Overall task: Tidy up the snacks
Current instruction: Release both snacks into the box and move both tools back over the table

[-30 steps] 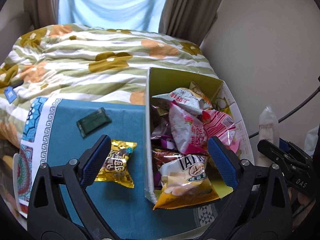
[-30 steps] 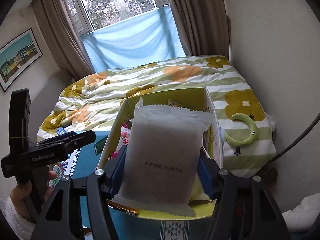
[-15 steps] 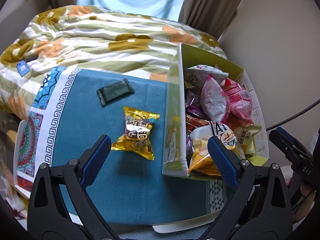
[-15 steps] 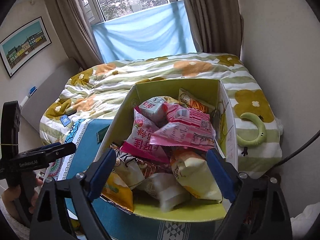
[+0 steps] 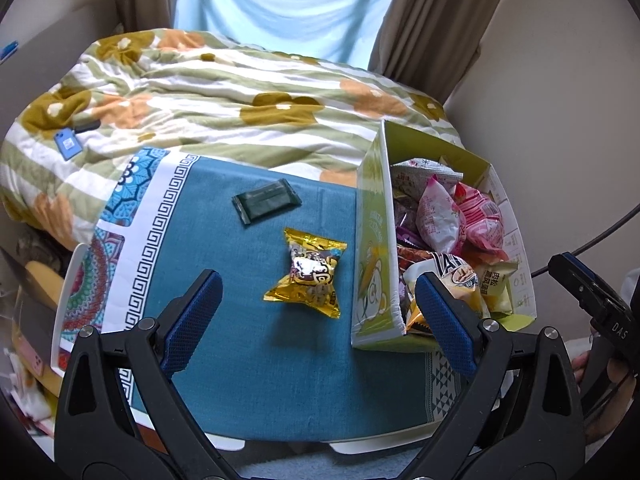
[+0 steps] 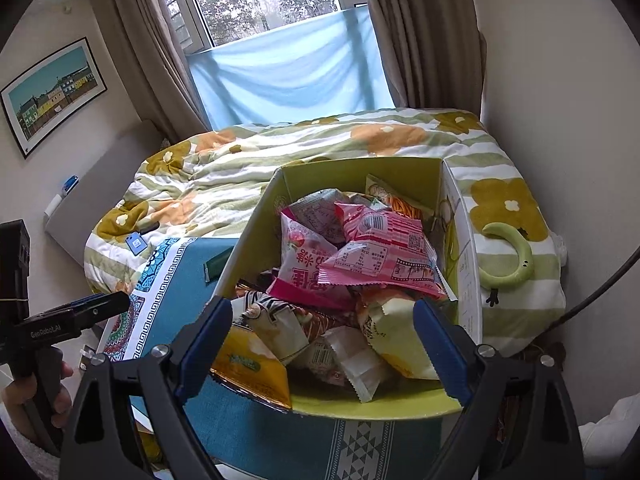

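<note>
The open yellow-green cardboard box (image 6: 460, 216), heaped with crinkly snack packets, sits on the worktop straight ahead of the right tool (image 6: 322, 346) and just below it. On top of the heap lies a pink foil packet (image 6: 380, 252); nearer the tool lie a pale translucent packet (image 6: 352, 360) and an orange-yellow chip bag (image 6: 248, 364) that leans over the box's near edge. The right tool's blue-padded jaws are spread wide with nothing between them.

Two snacks lie outside the box on the teal patterned tablecloth (image 5: 248, 360) covering the worktop. A gold foil packet (image 5: 310, 274) lies ahead of the left tool (image 5: 320, 320), between its spread jaws as that camera sees it, untouched and just beside the box's wall (image 5: 374, 256). A flat dark green packet (image 5: 266, 200) lies farther ahead and slightly left. The left tool's jaws are also wide apart and empty.

Beyond the worktop is a bed with a striped floral quilt (image 5: 224, 96), and behind it a window with a blue cloth (image 6: 288, 68).
</note>
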The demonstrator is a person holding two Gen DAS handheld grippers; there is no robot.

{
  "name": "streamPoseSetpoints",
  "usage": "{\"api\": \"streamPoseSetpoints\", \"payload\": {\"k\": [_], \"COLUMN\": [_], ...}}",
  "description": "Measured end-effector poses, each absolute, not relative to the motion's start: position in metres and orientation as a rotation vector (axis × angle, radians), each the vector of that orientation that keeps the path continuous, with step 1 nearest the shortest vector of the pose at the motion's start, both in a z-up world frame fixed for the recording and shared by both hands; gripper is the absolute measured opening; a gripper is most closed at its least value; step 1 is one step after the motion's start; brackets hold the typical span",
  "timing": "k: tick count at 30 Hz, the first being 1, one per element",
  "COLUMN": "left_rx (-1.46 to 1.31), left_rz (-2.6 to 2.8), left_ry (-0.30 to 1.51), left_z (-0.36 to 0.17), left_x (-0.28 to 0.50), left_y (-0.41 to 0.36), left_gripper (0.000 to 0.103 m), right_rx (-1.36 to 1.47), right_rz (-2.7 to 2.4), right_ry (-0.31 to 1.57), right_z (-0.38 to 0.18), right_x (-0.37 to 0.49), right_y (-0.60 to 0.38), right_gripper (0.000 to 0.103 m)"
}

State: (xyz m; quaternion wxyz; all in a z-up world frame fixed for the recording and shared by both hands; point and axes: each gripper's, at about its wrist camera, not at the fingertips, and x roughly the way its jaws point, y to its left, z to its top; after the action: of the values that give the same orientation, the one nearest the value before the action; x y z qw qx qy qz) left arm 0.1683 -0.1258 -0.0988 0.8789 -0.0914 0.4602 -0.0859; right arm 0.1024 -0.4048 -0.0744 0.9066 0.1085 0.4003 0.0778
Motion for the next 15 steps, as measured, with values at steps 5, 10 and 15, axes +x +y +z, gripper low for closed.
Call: {"api": "streamPoseSetpoints", "payload": {"k": [5, 10, 15], "left_rx": [-0.173, -0.12, -0.057], "left_rz": [-0.193, -0.226, -0.262], "left_ry": [0.933, 0.915, 0.907], "left_z": [-0.09, -0.08, -0.073], "left_x": [0.173, 0.189, 0.212], "left_y": [-0.104, -0.081, -0.054], "left_gripper": [0.097, 0.097, 0.097], "right_rx": [0.188, 0.171, 0.158], "right_rz": [0.164, 0.136, 0.102], "right_ry": [0.792, 0.731, 0.69], "right_z": [-0.061, -0.046, -0.036], "right_x": [0.103, 0.105, 0.11], "right_y": [-0.386, -0.363, -0.325], "right_gripper": [0.09, 0.102, 0.102]}}
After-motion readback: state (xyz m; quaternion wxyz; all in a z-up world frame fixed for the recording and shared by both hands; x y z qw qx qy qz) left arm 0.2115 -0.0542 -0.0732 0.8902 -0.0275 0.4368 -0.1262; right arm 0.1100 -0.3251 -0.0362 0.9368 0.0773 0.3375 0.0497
